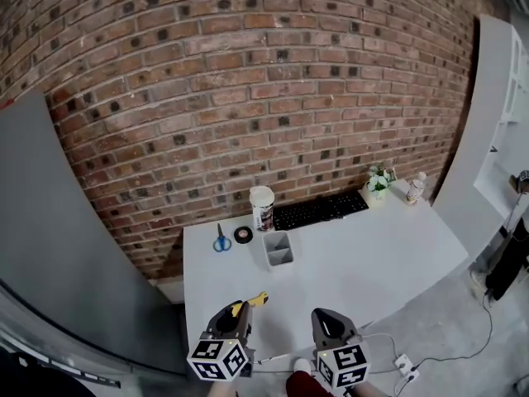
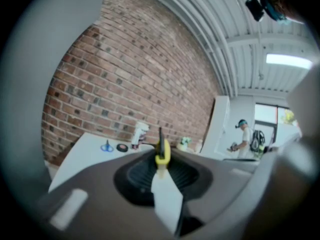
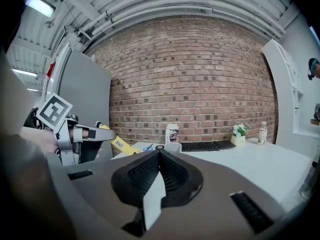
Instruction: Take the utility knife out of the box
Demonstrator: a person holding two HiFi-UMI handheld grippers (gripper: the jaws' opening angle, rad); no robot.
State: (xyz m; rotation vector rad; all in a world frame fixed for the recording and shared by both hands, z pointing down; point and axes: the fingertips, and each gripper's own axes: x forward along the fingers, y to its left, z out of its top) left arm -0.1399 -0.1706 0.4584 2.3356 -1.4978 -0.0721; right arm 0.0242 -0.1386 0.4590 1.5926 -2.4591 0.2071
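My left gripper [image 1: 240,308] hovers over the near edge of the white table [image 1: 372,263], shut on a yellow utility knife [image 1: 253,300] that sticks out ahead of the jaws. In the left gripper view the knife [image 2: 162,153] stands upright between the closed jaws. The right gripper view shows that gripper [image 3: 106,135] at the left with the yellow knife [image 3: 123,145] slanting down from it. My right gripper [image 1: 324,316] is beside it, shut with nothing held [image 3: 160,155]. The small grey box [image 1: 278,250] sits farther back on the table, apart from both grippers.
Blue scissors [image 1: 221,241], a black tape roll [image 1: 243,235], a white canister [image 1: 262,208], a black keyboard [image 1: 321,210], a small plant [image 1: 378,183] and a bottle [image 1: 417,188] line the brick wall. A grey panel [image 1: 58,246] stands left. A person [image 2: 244,136] stands far off.
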